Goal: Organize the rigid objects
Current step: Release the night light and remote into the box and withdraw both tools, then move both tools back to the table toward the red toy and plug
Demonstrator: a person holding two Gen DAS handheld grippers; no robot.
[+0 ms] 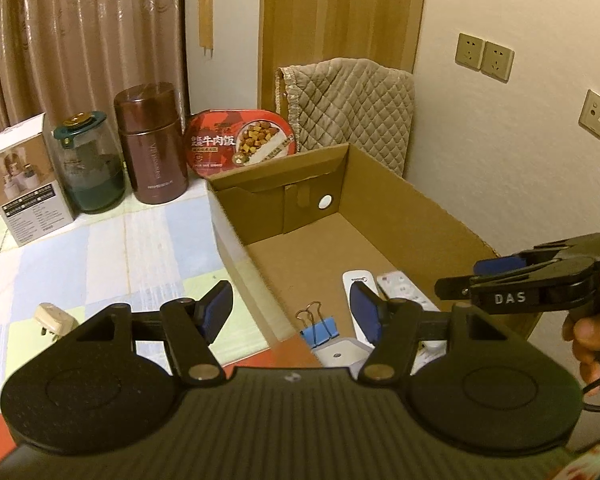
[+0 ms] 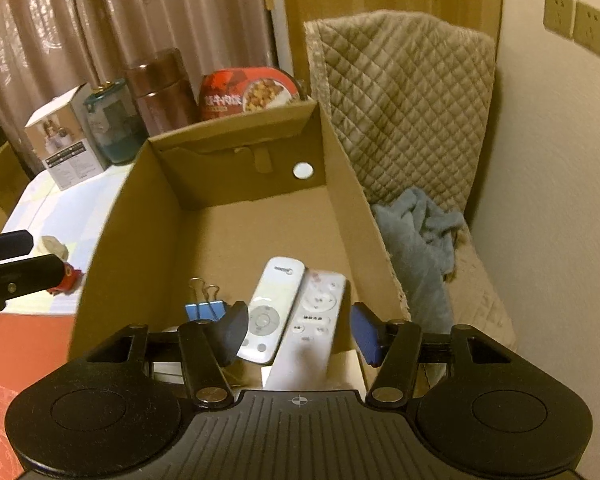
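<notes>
Right gripper [image 2: 300,326] — jaws part-open, pads clear of everything, poised over the near end of the cardboard box [image 2: 148,184]. Between the jaws, but not gripped, lies a white remote [image 2: 312,320], blurred, its near end hidden under the gripper body. A second white remote [image 2: 270,306] lies just beside it on the left, the two touching along their long edges. A blue binder clip [image 2: 204,308] rests on the box floor to the left of both remotes, its wire handles pointing toward the far wall. A pale flat item [image 1: 342,354] lies at the near end of the box beside the clip; what it is cannot be told.

Left gripper [image 1: 292,316] — jaws moderately open, nothing held, hovering above the box's near left wall. A hand [image 1: 588,344] shows at the right edge of the left view, on the right gripper's handle.

On the bench [image 1: 100,248], left of the box and apart from it: a cream plug [image 1: 56,318], and a small red object [image 2: 66,278] near the box's left wall.

Far end of the bench, in a row: a white carton [image 1: 24,184], a glass jar [image 1: 90,168] with green lid, a brown flask [image 1: 152,144], and a red meal tray [image 1: 242,142] standing on edge behind the box. A quilted chair [image 2: 404,100] stands right of the box, a blue cloth [image 2: 416,236] on its seat.
</notes>
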